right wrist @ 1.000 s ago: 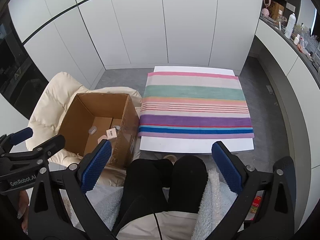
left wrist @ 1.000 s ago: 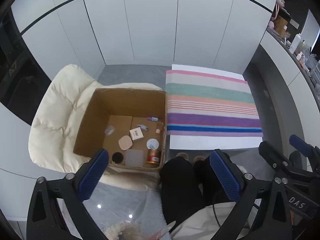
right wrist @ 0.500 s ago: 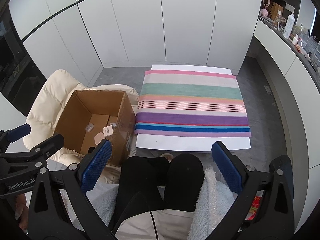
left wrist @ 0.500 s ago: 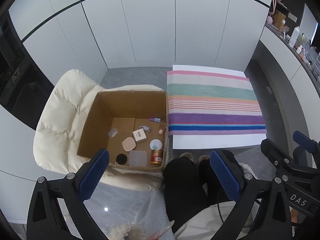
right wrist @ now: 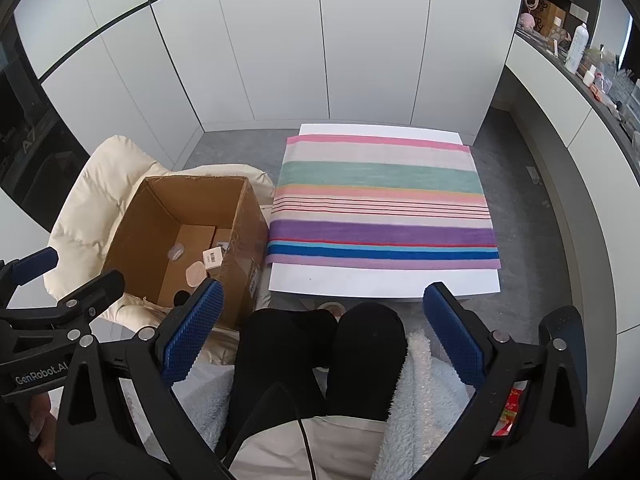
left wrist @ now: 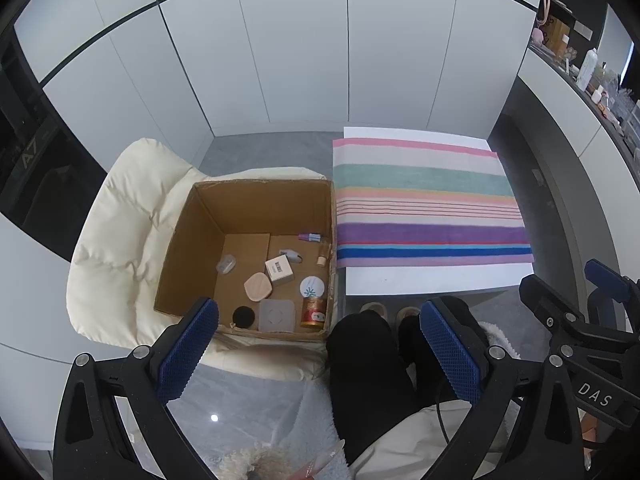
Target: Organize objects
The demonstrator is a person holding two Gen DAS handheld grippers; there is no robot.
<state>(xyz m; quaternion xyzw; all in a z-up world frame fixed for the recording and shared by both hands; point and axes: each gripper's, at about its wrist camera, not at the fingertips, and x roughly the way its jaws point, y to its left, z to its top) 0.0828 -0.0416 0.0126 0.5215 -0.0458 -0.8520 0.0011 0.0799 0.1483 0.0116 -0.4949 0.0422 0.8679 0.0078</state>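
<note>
An open cardboard box (left wrist: 188, 240) (right wrist: 132, 228) stands on a cream padded chair (left wrist: 116, 248). Inside lie several small items: a white barcode box (left wrist: 279, 269), a pink compact (left wrist: 258, 287), a red can (left wrist: 313, 312), a black round lid (left wrist: 243, 316), a translucent square case (left wrist: 277, 315), a white round lid (left wrist: 311, 287) and a purple tube (left wrist: 310, 237). A striped cloth (left wrist: 424, 204) (right wrist: 380, 200) covers a white table (right wrist: 380, 280). My left gripper (left wrist: 320, 356) is open and empty, high above the box's near edge. My right gripper (right wrist: 320, 340) is open and empty, above the person's knees.
The person's black-clad legs (right wrist: 320, 360) and a white fleece blanket (right wrist: 424, 400) lie below both grippers. White cabinet doors (right wrist: 320, 40) stand behind the table. A counter with bottles (right wrist: 576, 48) runs along the right. Grey floor (right wrist: 532, 220) surrounds the table.
Both views have drawn back and up slightly, so the box and table sit a little lower and smaller. Both grippers stay open and empty.
</note>
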